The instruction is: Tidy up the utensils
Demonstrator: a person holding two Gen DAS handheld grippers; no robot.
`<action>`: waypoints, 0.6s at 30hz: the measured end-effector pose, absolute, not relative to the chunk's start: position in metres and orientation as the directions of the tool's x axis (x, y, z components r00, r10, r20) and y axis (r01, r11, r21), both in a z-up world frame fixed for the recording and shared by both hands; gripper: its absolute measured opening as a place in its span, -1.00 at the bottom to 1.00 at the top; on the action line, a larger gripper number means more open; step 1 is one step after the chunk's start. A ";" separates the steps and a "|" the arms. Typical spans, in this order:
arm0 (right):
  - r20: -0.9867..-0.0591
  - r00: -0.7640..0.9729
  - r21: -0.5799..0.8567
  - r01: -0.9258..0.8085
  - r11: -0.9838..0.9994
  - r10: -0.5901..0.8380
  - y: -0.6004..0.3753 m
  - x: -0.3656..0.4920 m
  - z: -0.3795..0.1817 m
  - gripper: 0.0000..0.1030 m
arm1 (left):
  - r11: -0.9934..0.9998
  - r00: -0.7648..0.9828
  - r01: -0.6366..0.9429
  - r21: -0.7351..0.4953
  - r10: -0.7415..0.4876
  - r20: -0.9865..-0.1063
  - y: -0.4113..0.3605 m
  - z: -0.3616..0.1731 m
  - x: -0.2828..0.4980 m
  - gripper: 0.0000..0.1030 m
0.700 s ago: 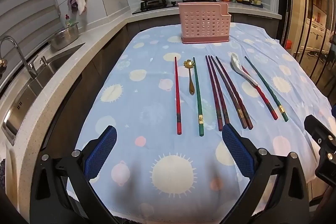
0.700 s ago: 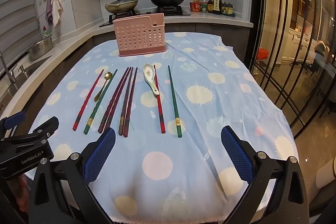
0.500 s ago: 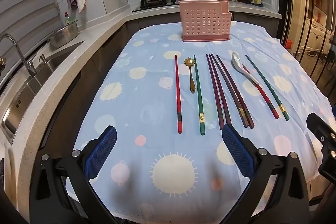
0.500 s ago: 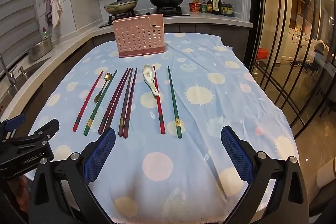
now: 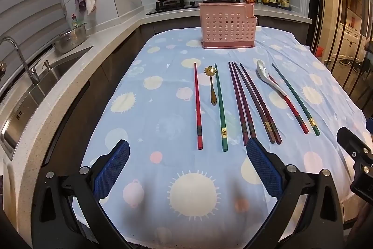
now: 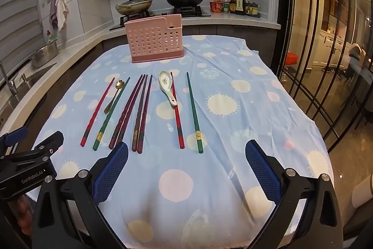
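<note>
Kitchen tablecloth (image 5: pixel 144 123), pink caddy (image 5: pixel 228 26), chopsticks (image 5: pixel 242 104), both jaws wide

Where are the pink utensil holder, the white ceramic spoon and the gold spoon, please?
pink utensil holder (image 5: pixel 228 26), left wrist view, perforated front wall.
white ceramic spoon (image 6: pixel 165 81), right wrist view, bowl.
gold spoon (image 5: pixel 213 97), left wrist view, handle.

Left tool (image 5: pixel 187 166) and right tool (image 6: pixel 186 167) — both spread wide, holding nothing (side by side).
</note>
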State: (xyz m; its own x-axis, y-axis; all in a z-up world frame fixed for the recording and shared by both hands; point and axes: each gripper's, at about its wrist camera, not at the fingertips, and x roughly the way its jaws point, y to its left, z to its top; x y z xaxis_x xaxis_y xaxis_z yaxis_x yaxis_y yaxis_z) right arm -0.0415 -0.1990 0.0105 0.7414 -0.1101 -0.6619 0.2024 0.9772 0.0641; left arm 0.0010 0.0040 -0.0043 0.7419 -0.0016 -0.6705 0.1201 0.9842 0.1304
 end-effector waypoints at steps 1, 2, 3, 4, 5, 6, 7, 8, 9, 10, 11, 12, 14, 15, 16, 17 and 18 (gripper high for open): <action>-0.661 0.742 0.065 0.203 0.977 -0.111 -0.199 -0.043 0.008 0.88 | 0.985 0.743 0.113 0.133 0.005 -0.669 0.004 -0.004 0.001 0.86; -0.661 0.742 0.065 0.204 0.977 -0.111 -0.199 -0.042 0.008 0.88 | 0.985 0.743 0.107 0.132 0.009 -0.669 0.005 -0.004 0.001 0.86; -0.660 0.743 0.065 0.204 0.977 -0.111 -0.199 -0.042 0.008 0.88 | 0.986 0.743 0.104 0.128 0.009 -0.670 0.006 -0.004 0.001 0.86; -0.660 0.743 0.065 0.204 0.977 -0.111 -0.200 -0.042 0.007 0.88 | 0.987 0.740 0.102 0.126 0.009 -0.672 0.007 -0.004 0.002 0.86; -0.661 0.742 0.066 0.207 0.976 -0.112 -0.199 -0.043 0.009 0.88 | 0.987 0.737 0.101 0.124 0.009 -0.676 0.008 -0.004 0.003 0.86; -0.662 0.741 0.067 0.207 0.976 -0.112 -0.198 -0.043 0.008 0.88 | 0.987 0.733 0.102 0.123 0.009 -0.680 0.008 -0.005 0.004 0.86; -0.662 0.741 0.067 0.206 0.976 -0.112 -0.199 -0.043 0.009 0.88 | 0.987 0.731 0.105 0.121 0.006 -0.682 0.008 -0.005 0.004 0.86; -0.662 0.741 0.067 0.206 0.976 -0.111 -0.199 -0.043 0.008 0.88 | 0.987 0.730 0.108 0.122 0.005 -0.683 0.008 -0.006 0.004 0.86; -0.663 0.740 0.067 0.207 0.976 -0.112 -0.198 -0.043 0.007 0.88 | 0.986 0.728 0.108 0.123 0.006 -0.685 0.008 -0.006 0.004 0.86; -0.663 0.740 0.067 0.207 0.976 -0.112 -0.199 -0.043 0.008 0.88 | 0.987 0.727 0.111 0.120 0.002 -0.687 0.008 -0.006 0.005 0.86; -0.663 0.740 0.068 0.207 0.976 -0.111 -0.198 -0.042 0.007 0.88 | 0.987 0.725 0.112 0.118 0.000 -0.688 0.008 -0.007 0.005 0.86; -0.664 0.740 0.068 0.207 0.976 -0.111 -0.199 -0.042 0.007 0.88 | 0.987 0.725 0.113 0.116 -0.002 -0.689 0.008 -0.007 0.005 0.86; -0.664 0.739 0.068 0.207 0.976 -0.111 -0.199 -0.042 0.007 0.88 | 0.986 0.728 0.119 0.115 -0.008 -0.685 0.008 -0.007 0.005 0.86; -0.664 0.739 0.068 0.208 0.976 -0.111 -0.199 -0.042 0.006 0.88 | 0.986 0.729 0.121 0.117 -0.008 -0.684 0.008 -0.008 0.005 0.86; -0.664 0.739 0.068 0.207 0.976 -0.110 -0.199 -0.042 0.007 0.88 | 0.985 0.728 0.124 0.120 -0.009 -0.685 0.007 -0.008 0.006 0.86; -0.664 0.739 0.067 0.207 0.976 -0.111 -0.199 -0.042 0.007 0.88 | 0.985 0.727 0.127 0.119 -0.010 -0.687 0.007 -0.009 0.006 0.86; -0.665 0.739 0.067 0.209 0.976 -0.112 -0.199 -0.042 0.006 0.88 | 0.985 0.725 0.131 0.115 -0.016 -0.689 0.007 -0.009 0.006 0.86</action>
